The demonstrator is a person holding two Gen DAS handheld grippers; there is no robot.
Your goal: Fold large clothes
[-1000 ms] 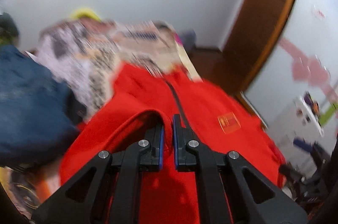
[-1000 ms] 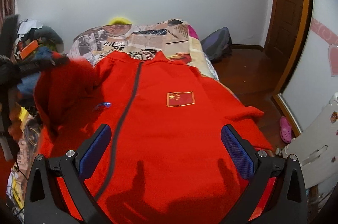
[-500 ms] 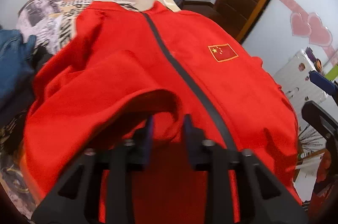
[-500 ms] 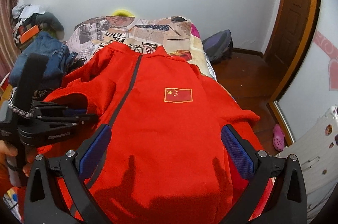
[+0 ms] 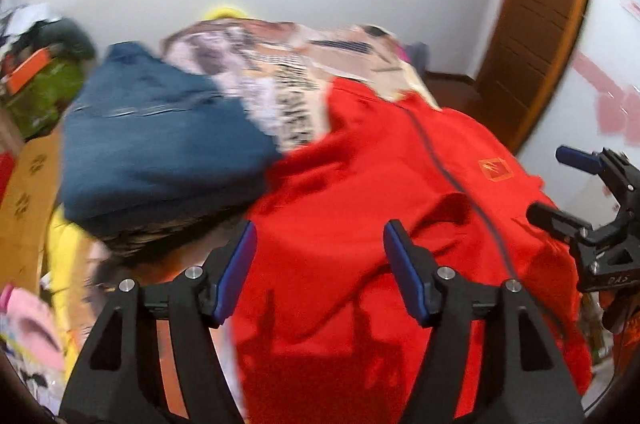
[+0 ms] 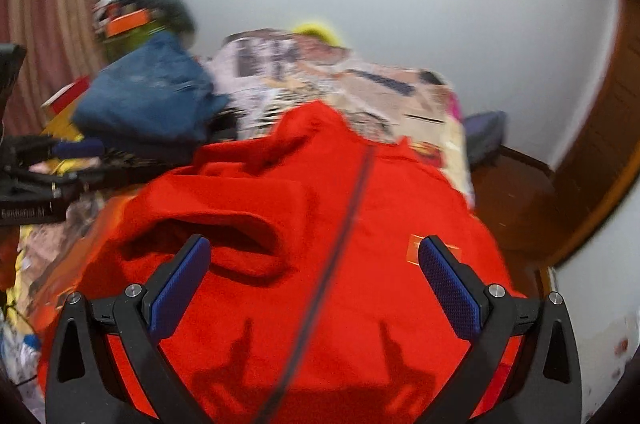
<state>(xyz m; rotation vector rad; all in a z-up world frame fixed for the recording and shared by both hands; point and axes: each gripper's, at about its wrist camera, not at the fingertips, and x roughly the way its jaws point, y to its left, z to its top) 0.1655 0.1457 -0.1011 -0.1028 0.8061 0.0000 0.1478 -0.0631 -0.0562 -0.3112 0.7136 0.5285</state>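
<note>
A: The left gripper (image 5: 318,272) is opening right now. Its blue pads are spreading and nothing is sitting between them; only red cloth is lying below.

B: And the right gripper (image 6: 314,286)?

A: Its jaws are standing wide apart and empty, hovering over the front of the red jacket (image 6: 320,224), one pad on each side of the dark zipper (image 6: 344,216).

B: Where is the jacket lying?

A: It is spreading front-up along the bed (image 6: 424,104), collar toward the far wall, with the flag patch (image 5: 495,169) on the chest. One sleeve (image 6: 224,228) is lying folded in across the body, its cuff gaping just ahead of the right gripper.

B: So which step are we in?

A: I am judging that the first sleeve fold is laid and both tools are now free. The other sleeve is hanging off the door side of the bed, so the next move is calling for a pinch near that cuff and a carry across the zipper.

B: Anything crowding the work?

A: A blue denim pile (image 5: 160,140) is sitting just beside the jacket's shoulder.
</note>
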